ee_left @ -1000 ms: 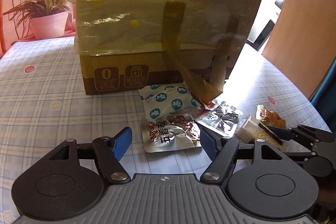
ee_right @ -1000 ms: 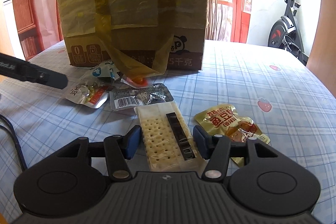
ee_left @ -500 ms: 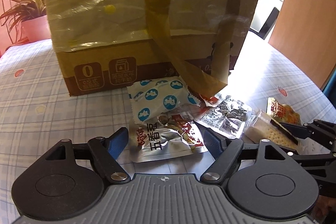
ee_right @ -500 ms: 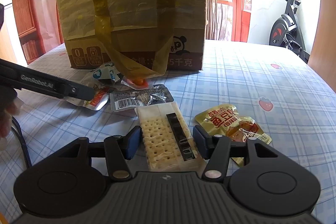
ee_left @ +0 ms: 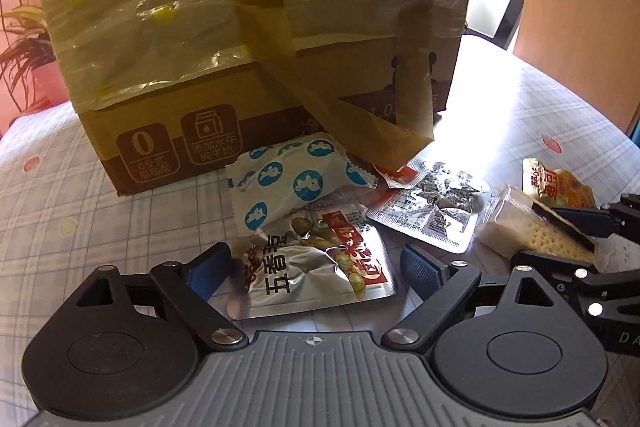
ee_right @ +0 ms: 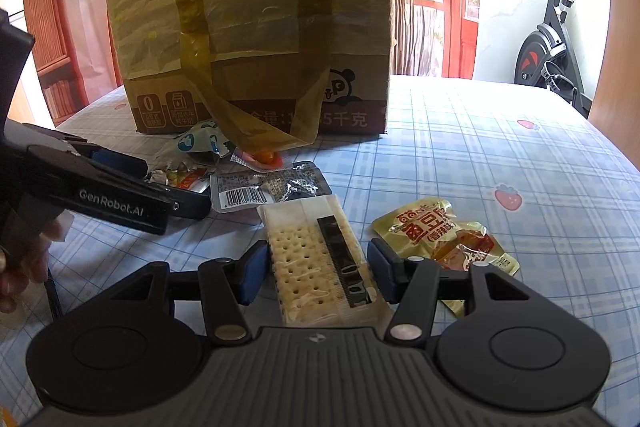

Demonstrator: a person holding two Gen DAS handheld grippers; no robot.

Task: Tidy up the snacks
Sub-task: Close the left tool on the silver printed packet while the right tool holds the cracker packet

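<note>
Both claws sit low over the checked surface (ee_right: 500,147), each lined up on a separate packet, which suggests a two-handed pick. The left claw (ee_left: 316,269) is spread apart, its blue pads flanking the silver packet (ee_left: 316,267) without touching it. The right claw (ee_right: 316,269) is likewise apart, straddling the cracker pack (ee_right: 312,259) lengthwise with a gap on each side. Neither grips anything.

The remaining snacks lie loose in front of the cardboard box (ee_right: 256,27): a white-and-blue packet (ee_left: 296,183), a barcode sachet (ee_right: 268,187) and a yellow pouch (ee_right: 444,239) (just right of the crackers). The box presumably serves as the destination, though its opening is not visible.
</note>
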